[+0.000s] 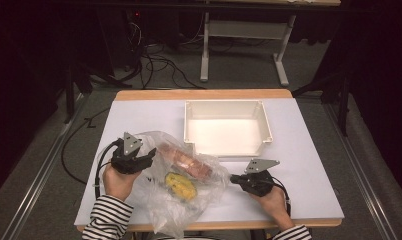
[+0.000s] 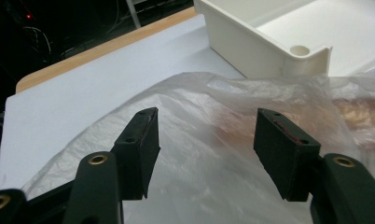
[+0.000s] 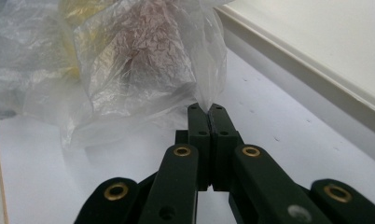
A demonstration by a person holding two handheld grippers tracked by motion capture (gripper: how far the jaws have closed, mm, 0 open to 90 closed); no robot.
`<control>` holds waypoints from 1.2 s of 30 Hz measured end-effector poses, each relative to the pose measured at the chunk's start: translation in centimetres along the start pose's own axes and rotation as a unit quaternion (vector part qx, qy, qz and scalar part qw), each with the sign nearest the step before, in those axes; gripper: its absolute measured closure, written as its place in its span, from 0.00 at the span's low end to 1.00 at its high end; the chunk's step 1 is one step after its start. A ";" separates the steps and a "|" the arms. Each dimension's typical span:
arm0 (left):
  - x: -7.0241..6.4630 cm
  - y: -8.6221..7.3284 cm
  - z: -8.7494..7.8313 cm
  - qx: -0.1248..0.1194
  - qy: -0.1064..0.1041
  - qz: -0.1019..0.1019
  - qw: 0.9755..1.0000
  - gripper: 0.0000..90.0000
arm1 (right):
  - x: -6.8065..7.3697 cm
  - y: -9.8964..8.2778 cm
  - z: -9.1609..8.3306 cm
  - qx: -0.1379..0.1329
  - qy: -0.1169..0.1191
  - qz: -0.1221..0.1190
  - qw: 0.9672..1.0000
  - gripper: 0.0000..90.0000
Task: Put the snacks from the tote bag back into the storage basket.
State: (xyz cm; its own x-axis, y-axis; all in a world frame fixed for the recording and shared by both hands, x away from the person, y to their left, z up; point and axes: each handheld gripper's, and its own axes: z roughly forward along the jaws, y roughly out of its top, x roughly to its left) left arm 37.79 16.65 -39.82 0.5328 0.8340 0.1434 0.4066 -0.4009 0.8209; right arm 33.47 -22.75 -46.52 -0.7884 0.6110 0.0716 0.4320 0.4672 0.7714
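Observation:
A crumpled clear plastic bag (image 1: pixel 161 202) lies on the white table between my two grippers. Inside it are a reddish-brown oblong item (image 1: pixel 186 161) and a yellow lumpy item (image 1: pixel 181 185). My left gripper (image 1: pixel 151 155) hovers at the bag's left side. In the left gripper view its jaws (image 2: pixel 206 140) stand wide apart over the film (image 2: pixel 199 177), with nothing pressed between them. My right gripper (image 1: pixel 234 178) is at the bag's right edge. In the right gripper view its jaws (image 3: pixel 207 109) are shut on a pinch of the bag's film (image 3: pixel 129 70).
An empty white rectangular bin (image 1: pixel 228 145) stands just behind the bag, at the table's middle back. The bin's corner (image 2: pixel 251 46) is close ahead of my left gripper, and its wall (image 3: pixel 316 70) runs along the right of my right gripper. Striped sleeves enter from the bottom edge.

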 end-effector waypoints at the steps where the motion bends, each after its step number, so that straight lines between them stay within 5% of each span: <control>1: 0.0 0.1 -0.1 0.001 0.001 0.001 1.000 0.45 | 0.0 0.0 -0.2 0.001 -0.003 0.004 1.000 1.00; 5: 0.2 0.9 -0.3 -0.005 -0.007 0.000 1.000 0.44 | -0.2 -0.2 -0.7 0.000 -0.009 0.002 1.000 1.00; 10: 1.0 1.1 0.7 0.012 -0.018 -0.025 0.999 0.44 | -0.7 -0.6 -1.2 -0.001 -0.019 0.011 1.000 1.00; 15: 1.7 -0.2 2.3 0.071 -0.012 -0.015 0.997 0.47 | -1.2 -0.9 -2.0 -0.006 -0.027 0.019 0.999 1.00; 24: 2.4 -3.1 3.1 0.088 -0.037 -0.063 0.993 0.50 | -2.2 -1.7 -3.0 -0.012 -0.041 0.033 0.999 1.00; 36: 1.3 -5.2 2.4 0.092 -0.086 -0.073 0.989 0.64 | -3.2 -2.0 -3.6 -0.016 -0.061 0.047 0.997 1.00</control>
State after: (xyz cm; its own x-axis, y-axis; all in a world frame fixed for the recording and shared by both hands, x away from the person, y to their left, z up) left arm 38.17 18.91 -45.21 0.5704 0.8175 -0.0797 0.6087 -0.3556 0.7093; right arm 33.59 -27.93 -46.00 -0.6855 0.7248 0.0686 0.4855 0.3848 0.7849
